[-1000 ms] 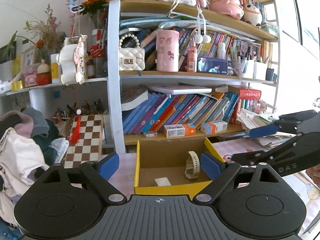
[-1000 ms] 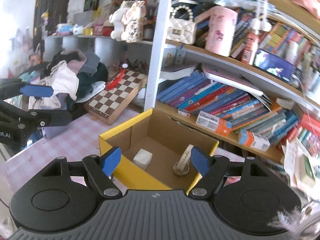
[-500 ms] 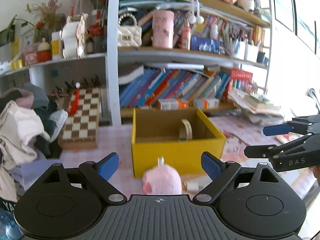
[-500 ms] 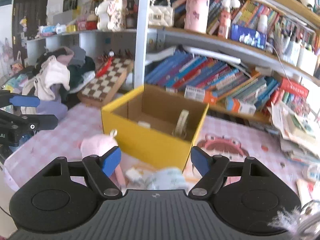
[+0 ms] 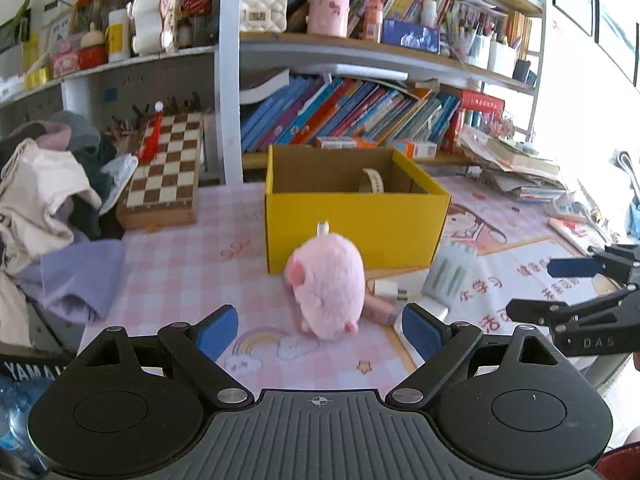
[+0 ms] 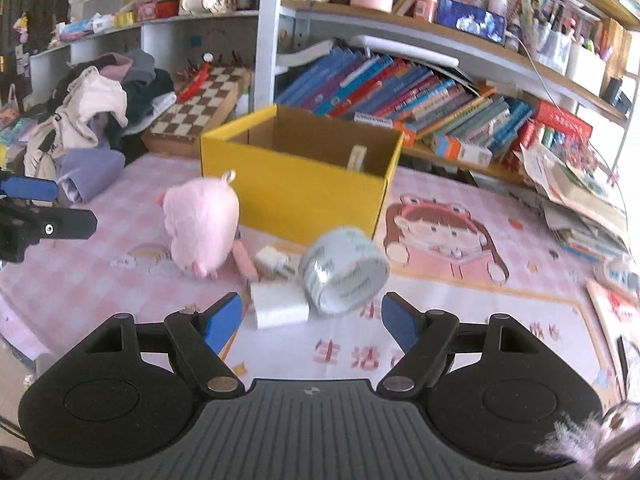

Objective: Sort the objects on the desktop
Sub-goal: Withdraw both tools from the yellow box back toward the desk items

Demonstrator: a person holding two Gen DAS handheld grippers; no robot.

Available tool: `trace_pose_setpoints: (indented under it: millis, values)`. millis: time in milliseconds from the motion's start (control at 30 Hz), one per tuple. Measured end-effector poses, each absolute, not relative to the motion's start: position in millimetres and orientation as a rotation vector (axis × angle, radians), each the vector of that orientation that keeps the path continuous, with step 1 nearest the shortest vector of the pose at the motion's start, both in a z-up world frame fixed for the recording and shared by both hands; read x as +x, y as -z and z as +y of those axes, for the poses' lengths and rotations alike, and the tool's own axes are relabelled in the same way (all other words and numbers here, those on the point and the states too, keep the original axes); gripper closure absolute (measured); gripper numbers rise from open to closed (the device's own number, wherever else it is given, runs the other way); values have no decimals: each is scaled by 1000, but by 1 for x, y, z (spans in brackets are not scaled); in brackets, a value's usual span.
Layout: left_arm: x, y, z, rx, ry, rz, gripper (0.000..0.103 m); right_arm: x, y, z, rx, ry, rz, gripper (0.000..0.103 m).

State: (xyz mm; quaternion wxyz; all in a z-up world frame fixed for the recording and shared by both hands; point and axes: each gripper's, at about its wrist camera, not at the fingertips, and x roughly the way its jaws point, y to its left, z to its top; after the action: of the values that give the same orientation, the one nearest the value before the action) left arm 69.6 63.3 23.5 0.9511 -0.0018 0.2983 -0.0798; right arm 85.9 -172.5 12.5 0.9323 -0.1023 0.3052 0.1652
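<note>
Room: bookshelves [image 5: 360, 112] crammed with leaning books stand behind a pink checked tabletop [image 5: 192, 264]; a chessboard [image 5: 168, 160] leans at its far left edge beside a heap of clothes [image 5: 44, 188].
Box: a yellow cardboard box [image 5: 352, 220] sits near the far middle of the tabletop, open at the top, with a pale strap or ring upright inside.
Loose things: a pink plush toy [image 5: 326, 292] lies just in front of the box; close to its right are a white plug [image 6: 272, 260], a white block [image 6: 278, 306], a thin pink stick [image 6: 245, 261] and a roll of clear tape [image 6: 344, 276].
Left tool: the left tool [image 5: 320, 326] is released, jaws wide and holding nothing; the plush toy lies straight ahead between its blue pads, just beyond the tips.
Right tool: the right tool [image 6: 312, 318] is likewise released and empty; the tape roll lies dead ahead, its open ends facing sideways, tilted.
Nearer hand: judged by line-up, left for the toy, right for the tape.
Next move: probably a short push forward, then a squeeze; the soft toy should give under the pads.
Writing: "DAS" shows on the right tool in the left view; "YAMA…" at the lower left edge; red Chinese characters on the mat, partly "生活".
</note>
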Motion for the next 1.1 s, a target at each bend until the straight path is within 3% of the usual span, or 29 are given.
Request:
trace_pose_setpoints:
  millis: [433, 1100]
  values:
    - [68, 9, 44, 29, 184, 700, 12, 79, 21, -160, -263, -322, 716, 27]
    - [76, 16, 28, 92, 212, 728, 12, 91, 27, -149, -326, -351, 708, 23]
